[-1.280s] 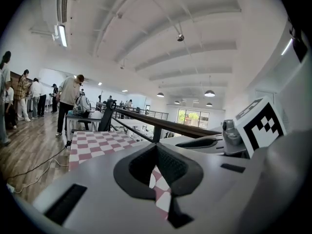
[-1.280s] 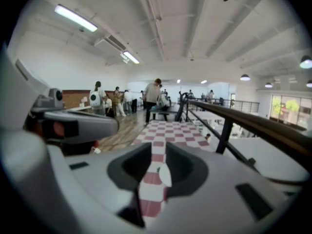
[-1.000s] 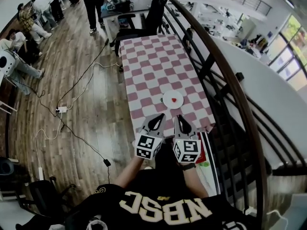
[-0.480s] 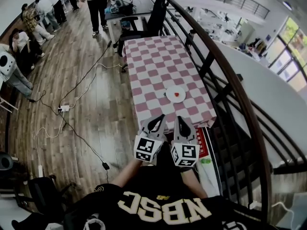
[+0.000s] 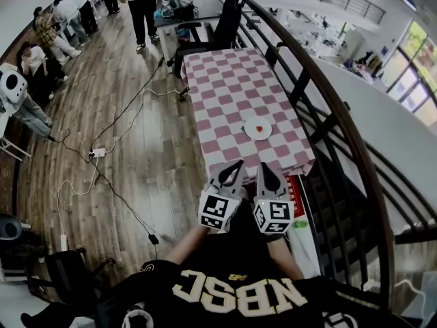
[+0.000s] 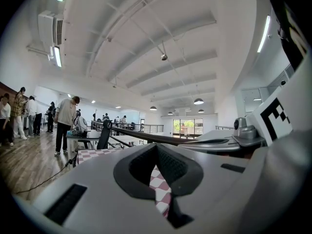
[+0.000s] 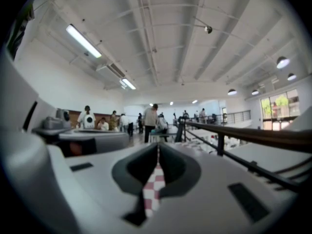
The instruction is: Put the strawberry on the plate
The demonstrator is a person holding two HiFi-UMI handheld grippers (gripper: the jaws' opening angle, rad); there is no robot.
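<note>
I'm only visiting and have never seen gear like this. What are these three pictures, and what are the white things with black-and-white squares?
There is no robot here. A person holds a hand tool in each hand: the left gripper and the right gripper. The patterned cubes are part of them. The head view comes from a camera on the person's head, looking down. The two gripper views come from a camera riding on each tool, looking along its jaws. Ahead stands a table with a checked cloth. On it is a white plate with a strawberry on it. Both pairs of jaws are closed and hold nothing.
</note>
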